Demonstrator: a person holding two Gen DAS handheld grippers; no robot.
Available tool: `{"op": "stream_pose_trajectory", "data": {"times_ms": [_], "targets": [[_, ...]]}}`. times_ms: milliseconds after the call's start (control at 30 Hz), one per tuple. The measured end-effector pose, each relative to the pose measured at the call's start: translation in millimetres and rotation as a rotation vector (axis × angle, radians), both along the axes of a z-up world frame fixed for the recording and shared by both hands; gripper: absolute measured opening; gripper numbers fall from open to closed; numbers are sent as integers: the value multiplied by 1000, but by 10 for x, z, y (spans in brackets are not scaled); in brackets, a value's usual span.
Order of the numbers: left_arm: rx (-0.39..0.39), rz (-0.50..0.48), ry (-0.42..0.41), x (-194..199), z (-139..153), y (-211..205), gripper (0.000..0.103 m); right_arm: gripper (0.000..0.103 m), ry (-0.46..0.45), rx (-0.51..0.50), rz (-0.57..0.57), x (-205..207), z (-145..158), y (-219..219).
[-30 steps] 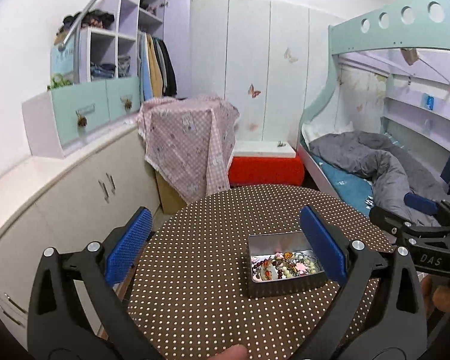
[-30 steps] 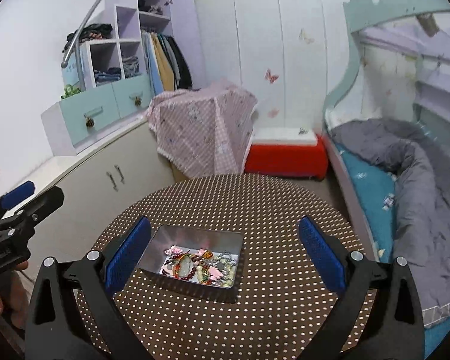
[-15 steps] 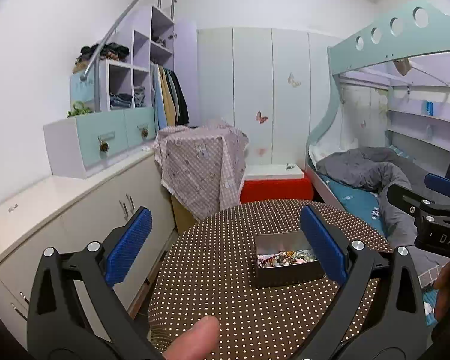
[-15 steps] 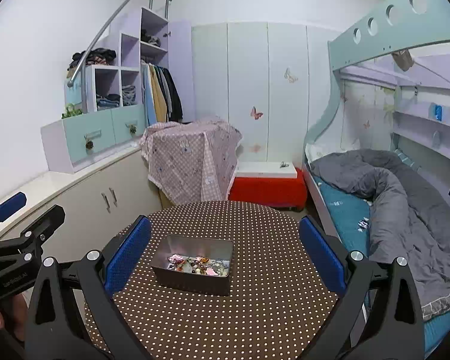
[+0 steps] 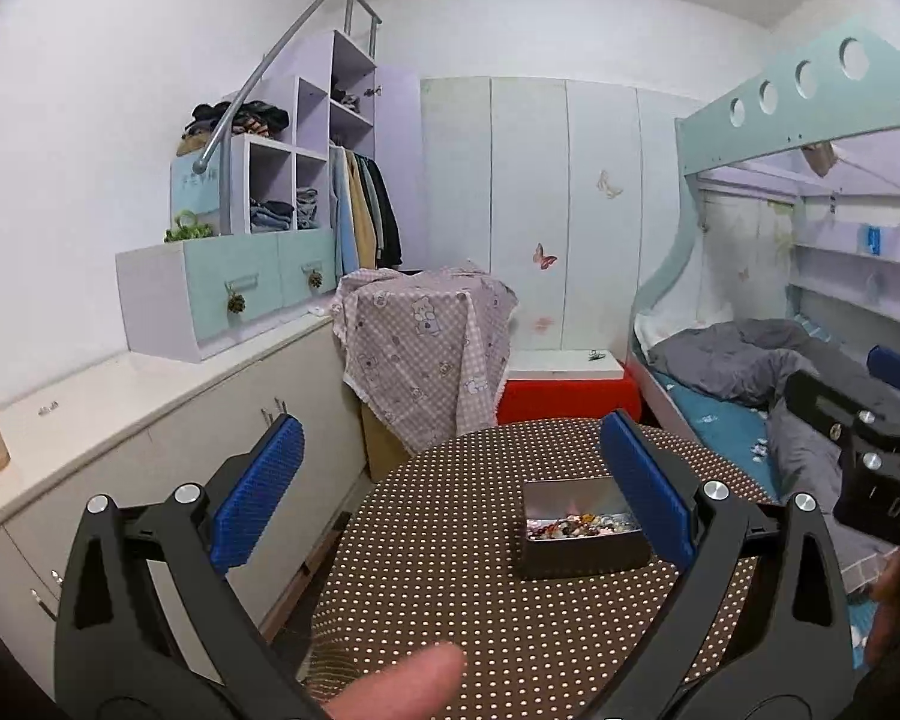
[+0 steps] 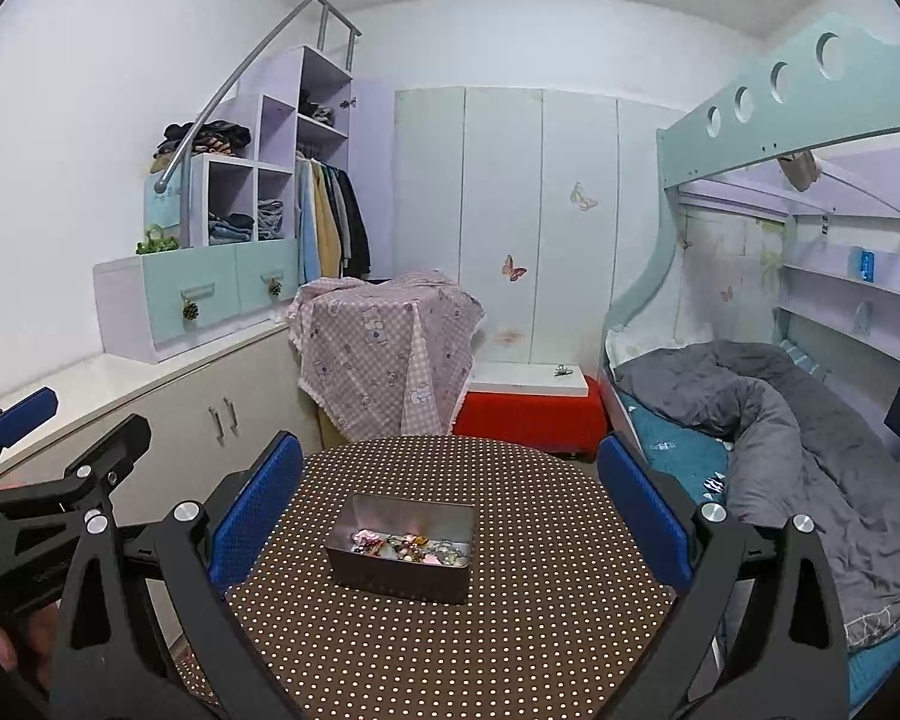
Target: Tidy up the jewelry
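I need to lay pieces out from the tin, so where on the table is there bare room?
The metal tin sits about mid-table. Bare dotted cloth lies all round it: a wide patch toward the near edge, a band beyond it toward the red bench, and strips on both sides. Only the tin itself is crowded, heaped with jewelry.

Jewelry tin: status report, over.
Left gripper open, empty. Right gripper open, empty. Jewelry tin open on the dotted table, jewelry piled inside. Path clear.
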State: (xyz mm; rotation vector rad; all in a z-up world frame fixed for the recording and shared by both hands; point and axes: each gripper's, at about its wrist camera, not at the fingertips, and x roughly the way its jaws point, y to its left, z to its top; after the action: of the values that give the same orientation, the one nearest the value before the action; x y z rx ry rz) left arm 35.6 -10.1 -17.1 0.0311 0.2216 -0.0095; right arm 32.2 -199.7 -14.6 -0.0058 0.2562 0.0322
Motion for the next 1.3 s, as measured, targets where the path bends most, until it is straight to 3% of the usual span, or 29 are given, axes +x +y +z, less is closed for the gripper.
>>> {"op": "stream_pose_trajectory", "data": {"times_ms": [1300], "targets": [[-20, 5, -25, -40, 56, -10, 97, 95, 11, 20, 2, 20, -22, 38]]}}
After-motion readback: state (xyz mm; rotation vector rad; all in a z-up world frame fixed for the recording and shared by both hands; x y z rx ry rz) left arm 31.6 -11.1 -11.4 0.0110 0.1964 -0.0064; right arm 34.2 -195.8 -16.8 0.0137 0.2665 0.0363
